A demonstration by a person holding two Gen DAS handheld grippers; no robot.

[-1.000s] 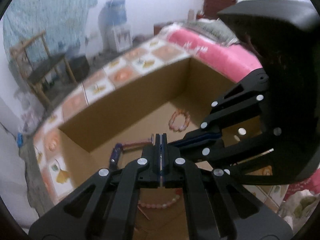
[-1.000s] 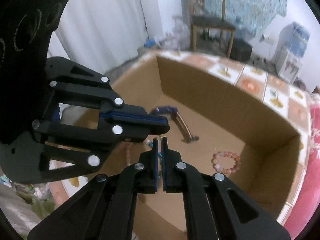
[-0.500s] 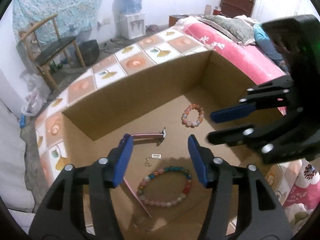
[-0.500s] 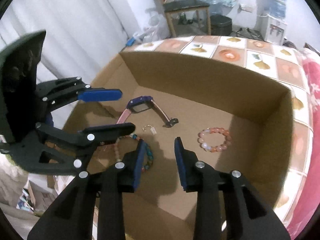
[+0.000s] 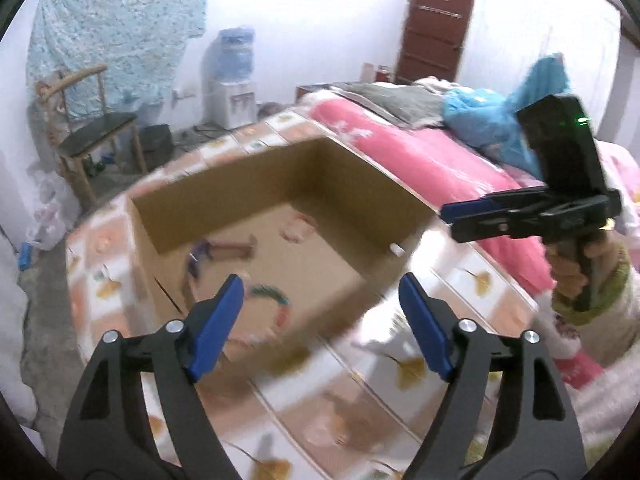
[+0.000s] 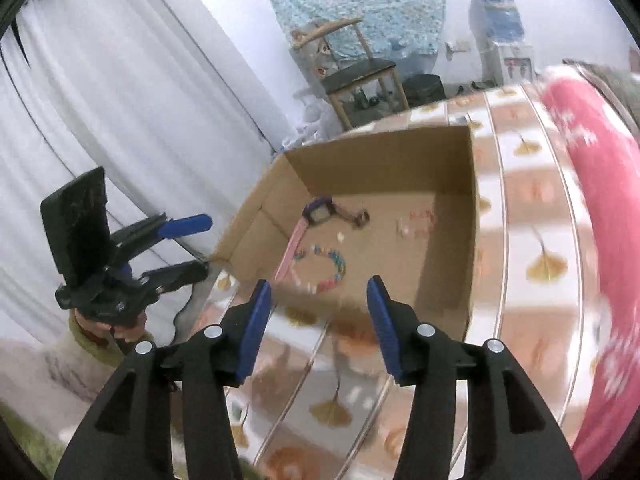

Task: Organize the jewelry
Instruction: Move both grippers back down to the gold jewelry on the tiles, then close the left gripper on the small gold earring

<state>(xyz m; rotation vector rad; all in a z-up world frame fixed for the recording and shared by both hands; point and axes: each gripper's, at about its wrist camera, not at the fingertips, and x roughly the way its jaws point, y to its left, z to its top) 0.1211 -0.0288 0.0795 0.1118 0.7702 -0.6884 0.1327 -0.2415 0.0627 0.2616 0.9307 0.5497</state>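
You are holding the left gripper (image 5: pixel 320 312) back from the cardboard box (image 6: pixel 384 160), above the tiled cloth (image 6: pixel 516 200) on the near side. Its jaws have just been opening and are standing wide, released, with nothing between them.

Going left to right inside the box, seen from the right wrist:
- a watch with a purple case (image 6: pixel 319 211) and a pink strap is lying at the left, near the side wall;
- a multicoloured bead bracelet (image 6: pixel 320 268) is lying just right of the strap, toward the near wall;
- a small pale charm (image 6: pixel 341 236) is sitting between the watch and the bracelet, too blurred to name better;
- a pink bead bracelet (image 6: pixel 416 222) is lying further right, well apart from the rest.

All pieces are resting flat on the box floor, none touching a gripper.

You are holding the right gripper (image 6: pixel 318 322) clear of the box as well, over the cloth. Its jaws have just been opening too, and are released with nothing between them.

Judgement: you are between placements, both hands free after a drop into the box. Whether more jewelry is waiting outside the box, I cannot tell. The next move is calling for finding any remaining piece, coming down over it with the jaws straddling it, then clenching.
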